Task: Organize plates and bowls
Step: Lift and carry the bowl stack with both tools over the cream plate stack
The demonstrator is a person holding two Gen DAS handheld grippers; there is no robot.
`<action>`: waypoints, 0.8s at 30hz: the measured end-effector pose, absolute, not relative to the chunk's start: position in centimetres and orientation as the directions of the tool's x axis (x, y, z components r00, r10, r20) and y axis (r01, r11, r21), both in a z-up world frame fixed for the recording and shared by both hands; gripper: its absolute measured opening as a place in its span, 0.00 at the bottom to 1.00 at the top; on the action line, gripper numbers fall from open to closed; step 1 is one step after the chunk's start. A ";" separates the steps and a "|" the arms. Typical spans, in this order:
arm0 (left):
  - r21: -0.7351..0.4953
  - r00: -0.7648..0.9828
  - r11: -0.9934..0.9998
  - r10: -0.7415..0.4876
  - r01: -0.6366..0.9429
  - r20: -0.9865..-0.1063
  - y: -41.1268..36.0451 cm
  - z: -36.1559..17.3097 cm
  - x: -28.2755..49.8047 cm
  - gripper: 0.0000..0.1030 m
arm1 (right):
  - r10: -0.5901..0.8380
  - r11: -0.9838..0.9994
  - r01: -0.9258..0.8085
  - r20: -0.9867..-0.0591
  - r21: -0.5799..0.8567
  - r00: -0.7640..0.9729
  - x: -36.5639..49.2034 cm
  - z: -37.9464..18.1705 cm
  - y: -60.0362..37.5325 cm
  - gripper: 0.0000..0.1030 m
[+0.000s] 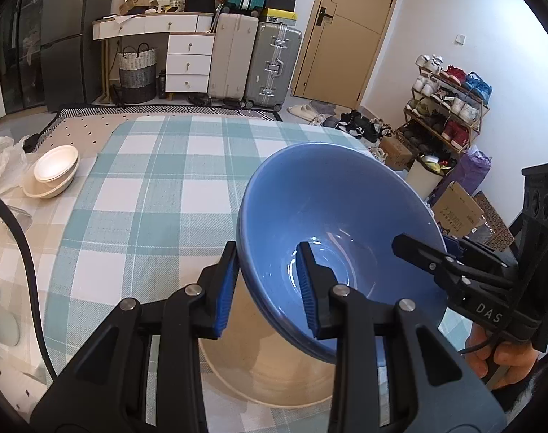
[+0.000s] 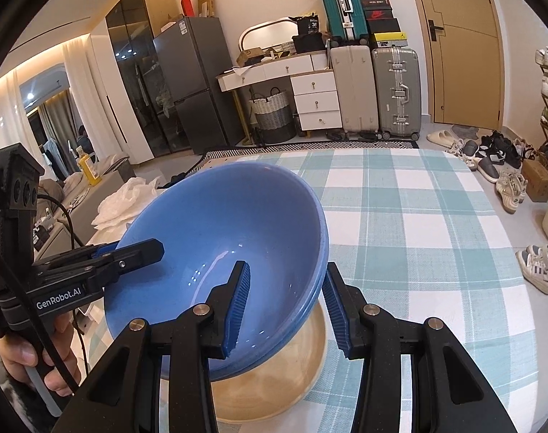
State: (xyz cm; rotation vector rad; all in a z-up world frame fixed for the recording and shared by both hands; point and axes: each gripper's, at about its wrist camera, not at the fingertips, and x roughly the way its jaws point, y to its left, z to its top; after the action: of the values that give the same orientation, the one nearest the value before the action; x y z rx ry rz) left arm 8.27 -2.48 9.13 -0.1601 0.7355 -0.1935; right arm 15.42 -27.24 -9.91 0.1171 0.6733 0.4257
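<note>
Bowls (image 1: pixel 331 216) tilted, gripped by both grippers.

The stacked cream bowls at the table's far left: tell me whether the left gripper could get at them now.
Probably not yet: the left gripper is clamped on the blue bowl's rim, though the tablecloth toward the cream bowls lies bare.

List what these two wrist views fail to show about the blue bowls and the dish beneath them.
- Blue bowls: the count; stacked rims merge in both views.
- Cream dish: its full outline and whether the bowls touch it; bowls and left gripper cover it.
- Right gripper: contact of its outer pad; rim hides it.
</note>
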 end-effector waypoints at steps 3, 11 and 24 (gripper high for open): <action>-0.212 0.724 0.971 -0.223 0.108 -0.652 -2.1 8.5 8.4 0.28 | 0.421 0.906 -0.353 -0.588 0.234 0.690 15.8 -10.5 -26.8 0.42; -0.211 0.709 0.974 -0.202 0.076 -0.676 -1.4 6.5 9.1 0.28 | 0.422 0.902 -0.377 -0.611 0.209 0.670 16.4 -12.1 -25.8 0.42; -0.212 0.685 0.975 -0.195 0.061 -0.702 -0.7 3.6 10.3 0.28 | 0.421 0.902 -0.375 -0.629 0.213 0.654 17.6 -13.6 -25.6 0.42</action>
State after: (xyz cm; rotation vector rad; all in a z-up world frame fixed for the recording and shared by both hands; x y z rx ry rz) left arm 10.33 -0.71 3.60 -0.1770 0.8040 -0.1440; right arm 17.62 -25.56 -13.56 0.0665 0.7295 0.4517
